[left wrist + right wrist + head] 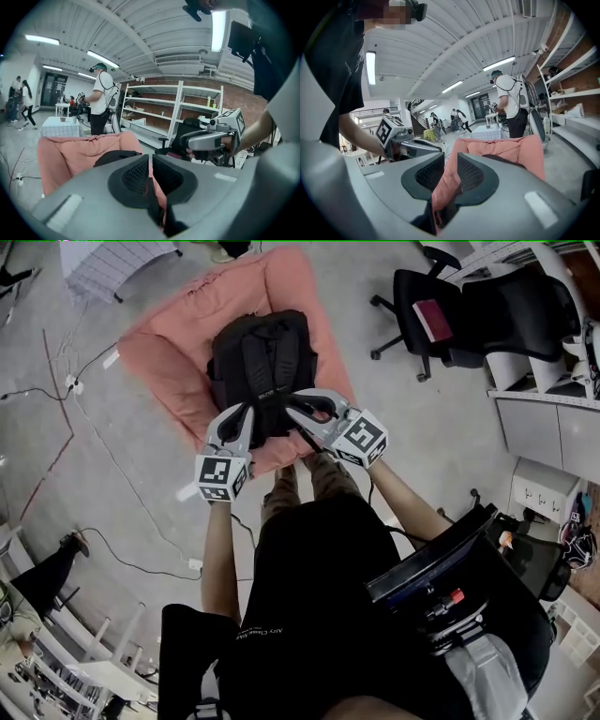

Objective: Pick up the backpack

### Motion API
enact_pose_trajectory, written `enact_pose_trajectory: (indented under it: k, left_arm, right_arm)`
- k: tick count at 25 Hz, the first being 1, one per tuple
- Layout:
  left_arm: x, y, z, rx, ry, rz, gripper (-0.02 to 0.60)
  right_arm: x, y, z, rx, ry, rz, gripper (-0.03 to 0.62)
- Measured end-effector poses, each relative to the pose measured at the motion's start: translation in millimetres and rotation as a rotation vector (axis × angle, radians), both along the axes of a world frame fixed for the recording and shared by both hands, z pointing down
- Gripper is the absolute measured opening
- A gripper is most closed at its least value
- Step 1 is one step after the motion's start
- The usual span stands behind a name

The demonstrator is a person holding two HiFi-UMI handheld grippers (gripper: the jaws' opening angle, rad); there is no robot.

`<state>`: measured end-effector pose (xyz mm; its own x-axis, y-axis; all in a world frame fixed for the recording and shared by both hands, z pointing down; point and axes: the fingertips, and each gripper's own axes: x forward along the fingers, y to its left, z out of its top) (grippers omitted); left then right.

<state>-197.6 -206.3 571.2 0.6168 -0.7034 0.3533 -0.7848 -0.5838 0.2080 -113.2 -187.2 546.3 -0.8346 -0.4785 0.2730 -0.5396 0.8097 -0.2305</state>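
Note:
A black backpack [258, 357] lies on a pink floor cushion [155, 352], straps up. Both grippers hover over its near end. My left gripper [247, 412] is above the lower left strap, its jaws a narrow slit apart with nothing pressed between them. My right gripper [292, 405] is beside it, jaws wider apart and empty. In the left gripper view the left gripper [150, 160] points at the cushion [70, 157] and the backpack's top [115, 156]; the right gripper [208, 139] shows at the right. In the right gripper view the right gripper [450, 158] frames the cushion [497, 146].
A black office chair [441, 320] with a red book stands at the right, by white cabinets [548, 418]. Cables [94, 456] run over the floor at the left. A person [102, 101] stands behind the cushion near a cloth-covered table [58, 126] and white shelves [159, 115].

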Motion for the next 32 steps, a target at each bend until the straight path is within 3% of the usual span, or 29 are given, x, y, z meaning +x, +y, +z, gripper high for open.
enact_pose_trajectory:
  k: [6,13,17,23,27,32]
  left_arm:
    - [13,-28,58,-0.119,-0.004,-0.038,0.037]
    - [-1,-54,116,-0.251,0.034,-0.144,0.074]
    - [2,-78,141,-0.296,0.009,-0.094,0.098]
    - [-3,-103,181,-0.381,-0.013,-0.061,0.134]
    - [-1,-111,211,-0.447,-0.050,-0.026,0.203]
    - [10,-111,228,-0.481,-0.062,0.016,0.212]
  right_arm:
    - [27,-27,49,-0.062,0.004,0.023,0.109]
    - [36,-73,123,-0.167,-0.002,0.043,0.154]
    - [38,-96,162,-0.251,-0.018,0.012,0.193]
    - [43,-126,216,-0.359,-0.006,0.050,0.252]
    - [51,-147,240,-0.392,0.016,0.075,0.273]
    - [60,-163,267,-0.415,0.073,0.135,0.279]
